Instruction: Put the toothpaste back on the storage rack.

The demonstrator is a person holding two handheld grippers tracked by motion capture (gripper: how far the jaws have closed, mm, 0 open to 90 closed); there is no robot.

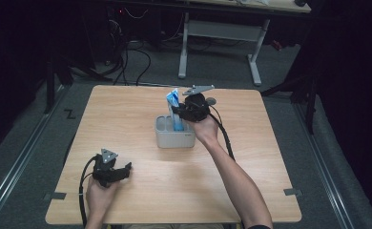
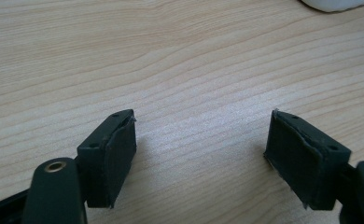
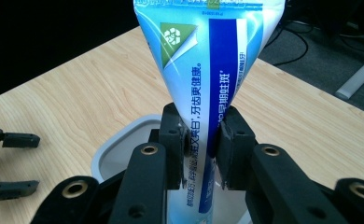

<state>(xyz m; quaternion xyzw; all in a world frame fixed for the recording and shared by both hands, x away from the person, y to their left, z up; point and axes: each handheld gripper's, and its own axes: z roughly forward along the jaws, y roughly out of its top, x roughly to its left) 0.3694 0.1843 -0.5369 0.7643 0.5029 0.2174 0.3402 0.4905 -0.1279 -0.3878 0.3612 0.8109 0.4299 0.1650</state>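
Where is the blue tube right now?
The tube stands in the grey holder near the table's middle in the high view, pinched by the right gripper. The left gripper is open near the front left.

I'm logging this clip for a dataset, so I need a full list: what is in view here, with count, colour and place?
table: one, light wood, centre of the high view.
container: one, pale grey, open-topped, middle of the table.
toothpaste tube: one, blue and white with a green corner patch, standing in the container, crimped end up.
desk frame: one, white legs, on the floor beyond the table.
cables: several, black, on the grey floor behind the table.
left gripper: one, black, low over the near left of the table, jaws wide apart with nothing between.
right gripper: one, black, above the container, jaws pressed on the tube.
forearms: two, entering from the bottom edge.
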